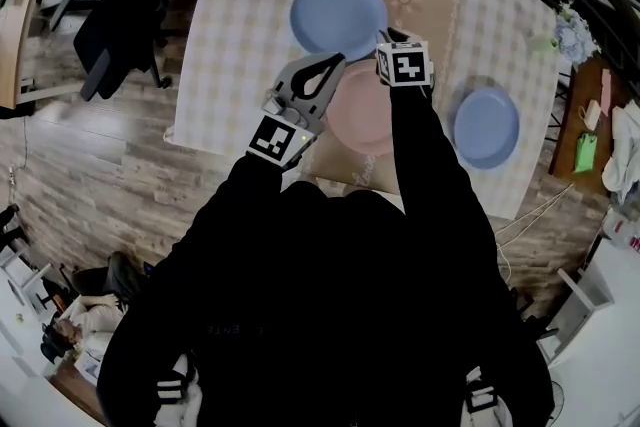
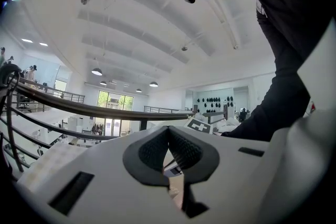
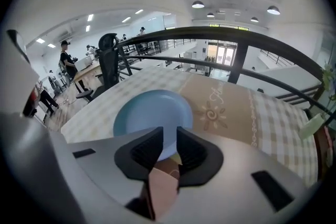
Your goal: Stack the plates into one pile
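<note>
Three plates lie on the clothed table (image 1: 240, 35). A blue plate (image 1: 338, 12) sits at the far middle, a pink plate (image 1: 365, 110) lies nearer me, and a second blue plate (image 1: 486, 126) is off to the right. My right gripper (image 1: 383, 37) hovers at the pink plate's far rim. In the right gripper view it (image 3: 169, 141) stands open, with the pink plate's edge (image 3: 160, 186) low between the jaws and the blue plate (image 3: 149, 113) just beyond. My left gripper (image 1: 335, 62) is at the pink plate's far left rim. It (image 2: 168, 131) is shut and tilts up toward the ceiling.
A dark railing (image 3: 220, 36) runs behind the table's far side. A black office chair (image 1: 120, 25) stands off the table's left edge. A small vase of flowers (image 1: 572, 33) sits at the far right corner, with a cluttered side table (image 1: 590, 135) beyond it.
</note>
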A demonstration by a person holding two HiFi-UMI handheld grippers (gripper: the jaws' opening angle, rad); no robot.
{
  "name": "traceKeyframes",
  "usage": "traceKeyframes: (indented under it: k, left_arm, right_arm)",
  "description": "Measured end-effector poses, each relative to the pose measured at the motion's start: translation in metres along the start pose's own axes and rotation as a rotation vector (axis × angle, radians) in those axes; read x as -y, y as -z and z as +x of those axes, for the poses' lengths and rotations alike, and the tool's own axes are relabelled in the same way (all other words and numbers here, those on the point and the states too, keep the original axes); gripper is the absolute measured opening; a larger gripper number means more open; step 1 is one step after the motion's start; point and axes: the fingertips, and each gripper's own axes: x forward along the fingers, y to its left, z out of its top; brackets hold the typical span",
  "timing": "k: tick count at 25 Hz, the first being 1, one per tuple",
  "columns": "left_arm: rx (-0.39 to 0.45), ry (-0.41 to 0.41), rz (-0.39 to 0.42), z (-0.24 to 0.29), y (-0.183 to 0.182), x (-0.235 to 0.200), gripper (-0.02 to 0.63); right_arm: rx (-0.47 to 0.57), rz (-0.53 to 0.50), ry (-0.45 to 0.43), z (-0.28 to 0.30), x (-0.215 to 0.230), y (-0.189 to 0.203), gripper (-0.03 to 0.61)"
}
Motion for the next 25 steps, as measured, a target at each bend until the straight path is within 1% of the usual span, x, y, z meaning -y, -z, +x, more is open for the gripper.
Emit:
traceKeyframes:
  k: [4,10,11,15,21,25]
  left_arm:
    - [-0.006,-0.009,-0.018,0.007,0.007,-0.01,0.018]
    - [-0.02,-0.021,-0.04,0.009,0.019,-0.018,0.018]
    - [-0.025,-0.022,-0.041,0.008,0.021,-0.019,0.018]
    - [-0.035,-0.028,-0.049,0.006,0.028,-0.024,0.018]
    - [-0.049,-0.037,-0.058,0.005,0.033,-0.03,0.018]
    - [-0.053,-0.039,-0.064,0.007,0.034,-0.035,0.018]
  right_arm:
    - [-0.077,0.058,0.009,0.031,0.014,0.011,0.114]
    - [-0.191,0.1,0.038,0.068,0.038,0.021,0.143]
    - [-0.213,0.107,0.038,0.073,0.041,0.023,0.151]
    - [-0.24,0.137,0.0,0.092,0.04,0.022,0.17]
    - [-0.296,0.132,-0.002,0.104,0.034,0.03,0.171]
    - [-0.316,0.123,0.014,0.111,0.036,0.035,0.15]
